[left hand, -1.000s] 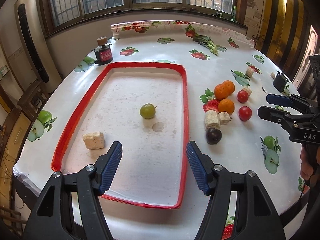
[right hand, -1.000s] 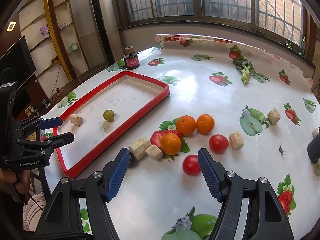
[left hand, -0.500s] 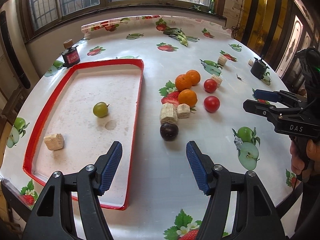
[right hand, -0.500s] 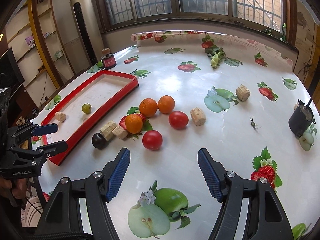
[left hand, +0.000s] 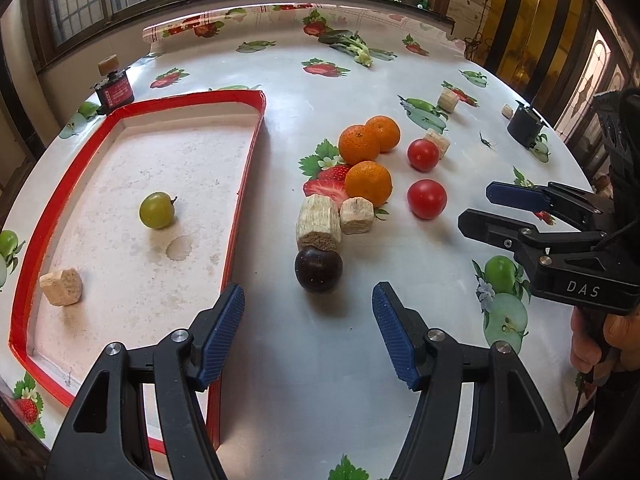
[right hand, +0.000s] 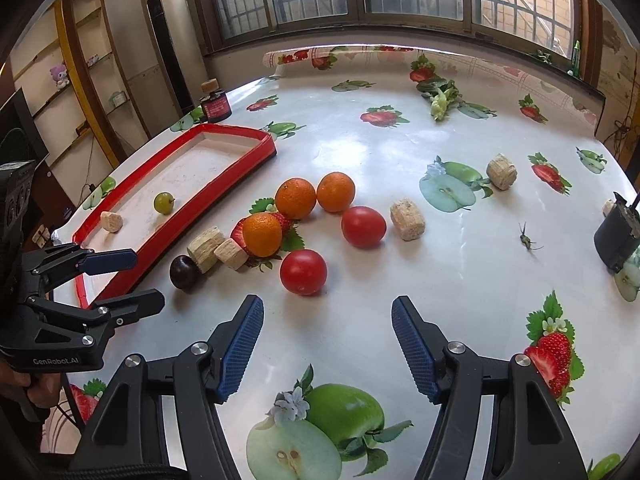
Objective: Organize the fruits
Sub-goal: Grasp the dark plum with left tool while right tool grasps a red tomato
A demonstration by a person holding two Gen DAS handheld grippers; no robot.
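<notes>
A red-rimmed tray (left hand: 244,168) holds a green grape (left hand: 157,210) and a tan block (left hand: 62,286); it also shows in the right wrist view (right hand: 236,172). On the table right of it lie a dark plum (left hand: 319,270), three oranges (left hand: 368,183), two red tomatoes (left hand: 426,199) and tan blocks (left hand: 318,222). My left gripper (left hand: 308,334) is open and empty, just short of the plum. My right gripper (right hand: 326,342) is open and empty, short of the nearer tomato (right hand: 303,272).
The table wears a fruit-printed cloth. A small red-black jar (left hand: 114,90) stands beyond the tray. A black cup (right hand: 618,238) sits at the right edge. Leafy greens (right hand: 440,98) lie at the back. More tan blocks (right hand: 407,219) are scattered to the right.
My left gripper swung right, from over the tray to facing the plum. My right gripper pulled back and turned right, so the fruit cluster now sits ahead-left.
</notes>
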